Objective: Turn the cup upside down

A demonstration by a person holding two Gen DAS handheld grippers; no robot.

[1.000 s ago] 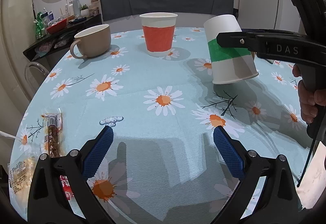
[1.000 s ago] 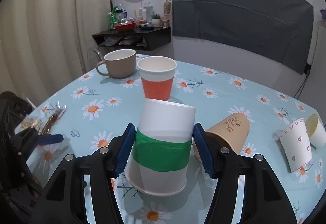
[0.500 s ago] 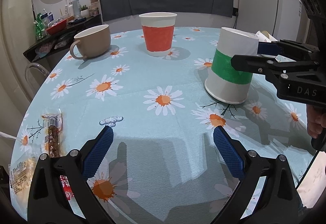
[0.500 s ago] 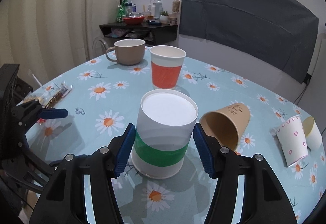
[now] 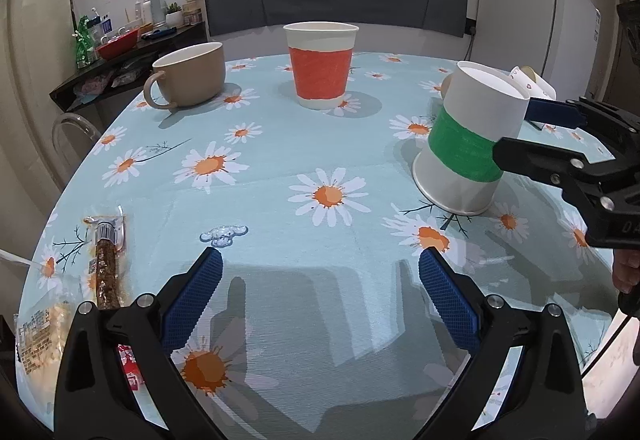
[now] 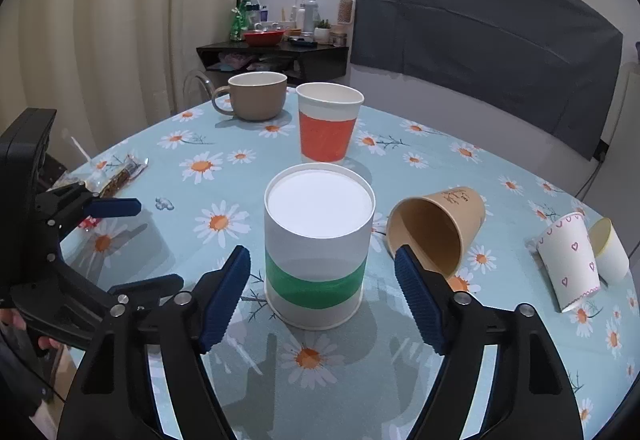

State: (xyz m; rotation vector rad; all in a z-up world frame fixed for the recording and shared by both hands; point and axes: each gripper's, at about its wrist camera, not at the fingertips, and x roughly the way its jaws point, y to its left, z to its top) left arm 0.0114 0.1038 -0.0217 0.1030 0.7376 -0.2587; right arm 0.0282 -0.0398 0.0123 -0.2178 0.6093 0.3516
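A white paper cup with a green band [image 6: 316,252] stands upside down on the daisy tablecloth, its closed base facing up. It also shows in the left wrist view [image 5: 468,144]. My right gripper [image 6: 322,280] is open, its blue pads on either side of the cup with a gap on each side. My left gripper [image 5: 320,292] is open and empty over the near side of the table, well short of the cup.
A red-banded paper cup [image 6: 328,124] stands upright behind the green cup, and a beige mug [image 6: 256,96] sits further left. A brown paper cup [image 6: 436,228] lies on its side to the right, with a heart-print cup [image 6: 568,264] beyond. Snack packets [image 5: 106,260] lie at the left edge.
The right gripper turned the green-banded cup upside down and set it on the table, then opened and drew back from it. The left gripper has stayed still.
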